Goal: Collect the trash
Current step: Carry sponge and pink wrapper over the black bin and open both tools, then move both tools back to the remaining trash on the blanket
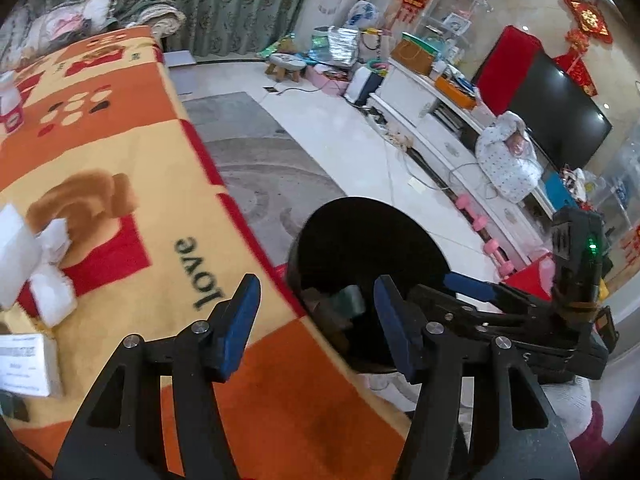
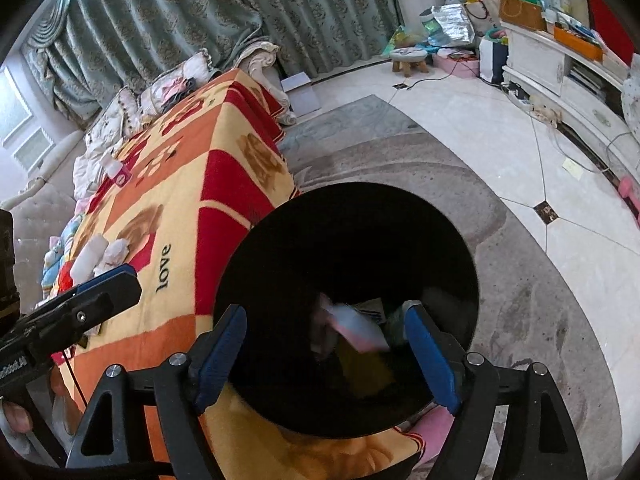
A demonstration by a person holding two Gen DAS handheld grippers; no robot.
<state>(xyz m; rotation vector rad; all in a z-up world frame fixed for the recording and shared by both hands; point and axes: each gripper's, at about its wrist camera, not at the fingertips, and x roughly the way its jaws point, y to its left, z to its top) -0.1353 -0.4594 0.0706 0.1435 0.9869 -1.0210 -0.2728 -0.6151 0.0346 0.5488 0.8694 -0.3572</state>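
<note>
A black trash bin (image 2: 352, 248) stands beside the blanket-covered table (image 2: 180, 208); it also shows in the left wrist view (image 1: 368, 248). My right gripper (image 2: 326, 354) is open directly over the bin's mouth. A blurred white and pink piece of trash (image 2: 356, 328) lies between its fingers inside the bin, among other trash. My left gripper (image 1: 316, 320) is open and empty over the table's edge next to the bin. Crumpled white tissues (image 1: 36, 256) and a white box (image 1: 28, 364) lie on the blanket at left. The right gripper shows in the left wrist view (image 1: 472, 286).
A small white bottle with a pink label (image 1: 10, 104) stands far back on the blanket. A grey rug (image 2: 520, 280) lies under the bin. A white TV cabinet (image 1: 440, 128) with a TV (image 1: 556, 112) lines the right wall. Pink dumbbells (image 1: 486, 236) lie on the floor.
</note>
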